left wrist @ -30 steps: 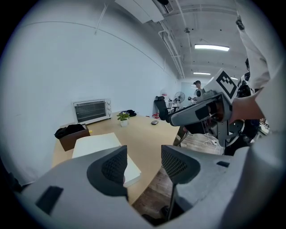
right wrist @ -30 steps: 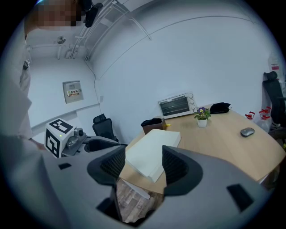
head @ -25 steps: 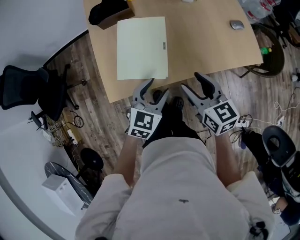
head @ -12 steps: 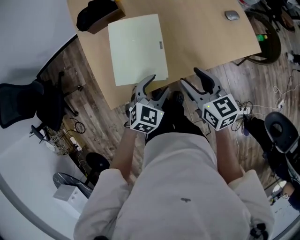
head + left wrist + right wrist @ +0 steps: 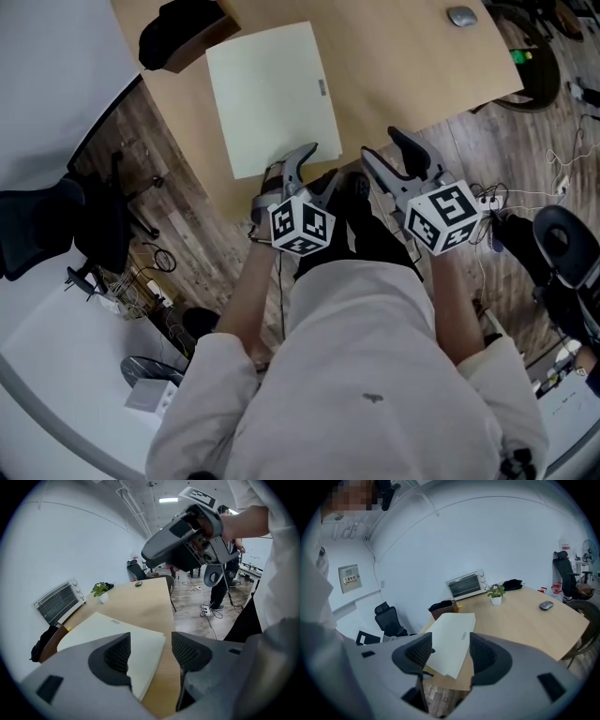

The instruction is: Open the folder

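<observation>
A pale cream folder (image 5: 272,94) lies closed and flat on the wooden table (image 5: 394,66), with a small label near its right edge. My left gripper (image 5: 319,169) hovers just short of the folder's near right corner, at the table's front edge. Its jaws have just been opening and nothing is between them. In the left gripper view the folder (image 5: 112,632) shows past the left gripper (image 5: 150,651). My right gripper (image 5: 382,145) is open and empty beside it, off the table's front edge. The right gripper view has the folder (image 5: 450,644) beyond the right gripper (image 5: 450,651).
A grey mouse (image 5: 461,16) sits at the table's far right and a black bag (image 5: 178,33) at its far left corner. A toaster oven (image 5: 58,603) and a small potted plant (image 5: 101,592) stand at the far end. A black office chair (image 5: 56,225) is on the floor at left.
The left gripper has rolled and come down closer to the folder's near corner, its jaws a little wider. The right gripper has shifted slightly. The folder has stayed closed.
</observation>
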The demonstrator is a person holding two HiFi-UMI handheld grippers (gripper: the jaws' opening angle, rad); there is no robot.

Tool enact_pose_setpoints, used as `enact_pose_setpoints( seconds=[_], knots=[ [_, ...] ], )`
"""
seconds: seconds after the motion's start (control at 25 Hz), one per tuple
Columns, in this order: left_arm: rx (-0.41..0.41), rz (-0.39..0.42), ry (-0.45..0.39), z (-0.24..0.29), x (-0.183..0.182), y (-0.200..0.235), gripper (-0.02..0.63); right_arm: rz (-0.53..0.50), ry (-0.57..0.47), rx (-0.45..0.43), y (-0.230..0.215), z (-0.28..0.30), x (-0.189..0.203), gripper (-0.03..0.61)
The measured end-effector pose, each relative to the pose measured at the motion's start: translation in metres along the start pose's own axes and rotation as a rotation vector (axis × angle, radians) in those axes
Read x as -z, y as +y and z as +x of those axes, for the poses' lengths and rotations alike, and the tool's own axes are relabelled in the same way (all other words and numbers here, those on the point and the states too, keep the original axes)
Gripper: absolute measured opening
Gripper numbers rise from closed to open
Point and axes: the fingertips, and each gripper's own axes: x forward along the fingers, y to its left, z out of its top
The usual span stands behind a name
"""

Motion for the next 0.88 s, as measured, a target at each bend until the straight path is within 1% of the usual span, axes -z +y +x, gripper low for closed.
enact_pose_setpoints(
  seconds=[0.16,0.36,0.56,0.72,0.88],
  knots=[
    [0.035,0.055,0.012,0.008,0.008,-0.003,0.264,0.036,-0.016,0.034,-0.001,-0.001,0.003,0.242],
    [0.048,0.183,0.059,0.018,0.015,-0.007,0.267,0.074,-0.025,0.064,-0.006,-0.003,0.01,0.241],
    [0.07,0.232,0.08,0.029,0.02,-0.011,0.267,0.088,-0.037,0.067,-0.01,-0.002,0.007,0.238],
    [0.052,0.283,0.101,0.036,0.027,-0.01,0.267,0.096,-0.033,0.07,-0.013,-0.003,0.007,0.236],
    [0.03,0.314,0.107,0.041,0.03,-0.007,0.267,0.097,-0.024,0.072,-0.016,-0.003,0.009,0.236]
  ],
)
